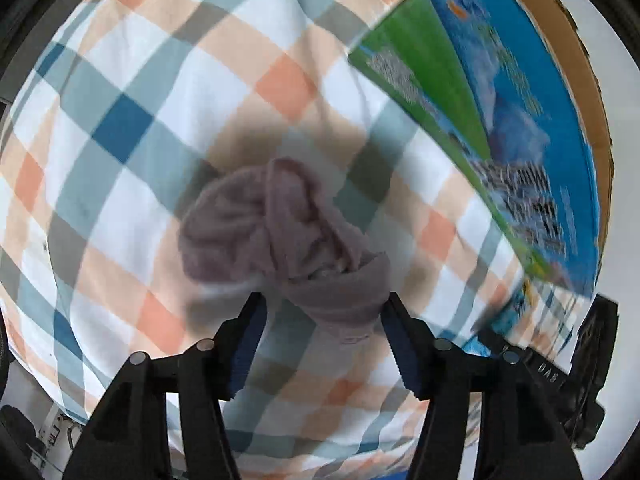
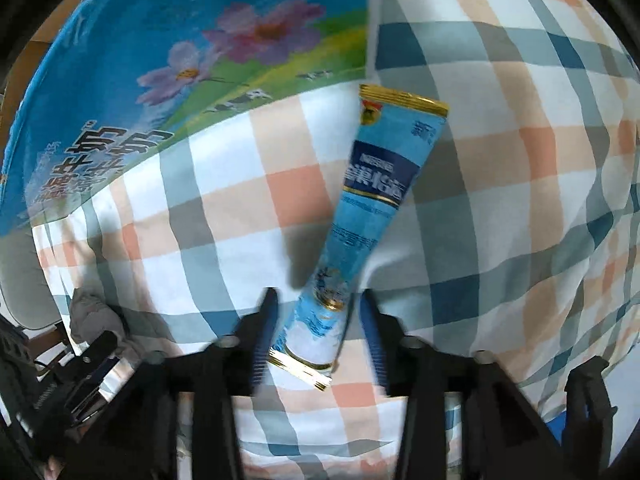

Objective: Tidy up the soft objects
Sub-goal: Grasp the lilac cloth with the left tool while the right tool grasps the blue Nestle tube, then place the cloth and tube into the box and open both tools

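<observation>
Checked cloth (image 1: pixel 132 128) covers the table under both claws, wrinkled in places.

Box (image 1: pixel 520 128), blue and green print: ahead and to the right of my left claw, ahead and to the left of my right claw. Likely where the soft things go, though I can't see its opening from here.

Towel (image 1: pixel 280 236), mauve, bunched in a heap on the cloth. It sits just ahead of my left claw (image 1: pixel 322 308). Jaws wide apart, gripping nothing; the near fold of the towel reaches in between the tips, closer to the right-hand finger. View is blurred, so I can't tell if that finger touches it.

Tube (image 2: pixel 368 216), light blue with gold ends. Long and slanted, its near end lies between the fingers of my right claw (image 2: pixel 318 300), the far end pointing ahead and to the right. Jaws wide apart here too, with gaps on both sides of the tube, so not gripped.

To do this well, I judge: left claw should centre on the thickest fold before closing, so it takes a bunch and not one loose flap. Right claw should close across the tube's width near its middle.
</observation>
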Available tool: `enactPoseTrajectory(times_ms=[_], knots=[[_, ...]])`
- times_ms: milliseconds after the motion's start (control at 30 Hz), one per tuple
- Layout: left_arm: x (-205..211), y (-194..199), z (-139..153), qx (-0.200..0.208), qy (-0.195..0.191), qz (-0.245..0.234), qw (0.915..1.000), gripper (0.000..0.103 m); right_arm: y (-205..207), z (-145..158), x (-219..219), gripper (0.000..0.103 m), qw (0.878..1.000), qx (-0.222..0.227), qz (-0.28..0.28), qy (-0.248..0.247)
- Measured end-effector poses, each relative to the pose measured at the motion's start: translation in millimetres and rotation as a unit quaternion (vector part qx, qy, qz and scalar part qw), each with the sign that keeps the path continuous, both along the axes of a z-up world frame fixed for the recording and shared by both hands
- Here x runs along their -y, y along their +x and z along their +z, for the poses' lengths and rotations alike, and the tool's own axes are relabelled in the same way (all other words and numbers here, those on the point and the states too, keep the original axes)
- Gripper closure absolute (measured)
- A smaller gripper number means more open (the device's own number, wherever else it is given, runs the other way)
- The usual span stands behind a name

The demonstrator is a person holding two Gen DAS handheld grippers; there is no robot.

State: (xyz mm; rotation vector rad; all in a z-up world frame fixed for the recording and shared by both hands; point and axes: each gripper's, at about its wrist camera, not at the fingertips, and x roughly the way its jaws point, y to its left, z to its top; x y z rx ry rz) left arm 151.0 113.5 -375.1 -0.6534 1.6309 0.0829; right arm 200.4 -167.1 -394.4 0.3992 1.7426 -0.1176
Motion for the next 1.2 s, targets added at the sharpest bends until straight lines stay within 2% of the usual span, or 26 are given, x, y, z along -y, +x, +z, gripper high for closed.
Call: enactPoseTrajectory(times_ms=[167, 233, 333, 367, 400, 467, 500, 600, 700, 767, 900, 1033, 1133, 1200], knots=[[4, 26, -17, -0.032, 0.002, 0.018, 0.9993, 0.044, 28, -13, -12, 0.051, 1.0, -0.02, -0.011, 0.001], [-3, 33, -23, -0.04, 0.001, 0.04, 0.9984, 0.043, 32, -17, -15, 0.051, 1.0, -0.022, -0.02, 0.001], [-6, 37, -21, -0.03, 0.009, 0.06, 0.9977, 0.043, 36, -20, -20, 0.051, 1.0, -0.017, -0.025, -0.003], [-5, 38, -18, -0.018, 0.016, 0.059, 0.9979, 0.047, 36, -21, -21, 0.051, 1.0, -0.015, -0.024, -0.005], [-4, 38, -14, -0.009, 0.023, 0.054, 0.9982, 0.052, 37, -20, -23, 0.052, 1.0, -0.012, -0.024, -0.008], [5, 40, -6, 0.014, 0.054, 0.018, 0.9983, 0.056, 34, -18, -26, 0.064, 1.0, -0.007, -0.016, -0.02], [6, 40, -5, 0.018, 0.06, 0.007, 0.998, 0.057, 32, -16, -27, 0.073, 1.0, -0.004, -0.01, -0.019], [29, 35, 2, 0.036, 0.085, -0.046, 0.9947, 0.058, 19, -12, -31, 0.079, 1.0, -0.002, -0.001, -0.015], [55, 24, 13, 0.065, 0.125, -0.118, 0.983, 0.058, 13, -7, -41, 0.086, 1.0, 0.004, 0.017, -0.01], [78, 15, 22, 0.08, 0.147, -0.171, 0.971, 0.058, 7, -1, -50, 0.087, 0.999, 0.01, 0.03, -0.001], [113, 4, 44, 0.111, 0.169, -0.23, 0.9519, 0.058, -9, 18, -65, 0.087, 0.998, 0.031, 0.056, 0.012], [133, -4, 77, 0.149, 0.178, -0.266, 0.9357, 0.059, -19, 46, -78, 0.087, 0.995, 0.059, 0.081, 0.021], [146, -7, 105, 0.175, 0.172, -0.282, 0.9276, 0.059, -21, 68, -89, 0.087, 0.991, 0.084, 0.097, 0.028], [135, 0, 125, 0.189, 0.168, -0.288, 0.9237, 0.059, -24, 86, -94, 0.087, 0.989, 0.099, 0.104, 0.035]])
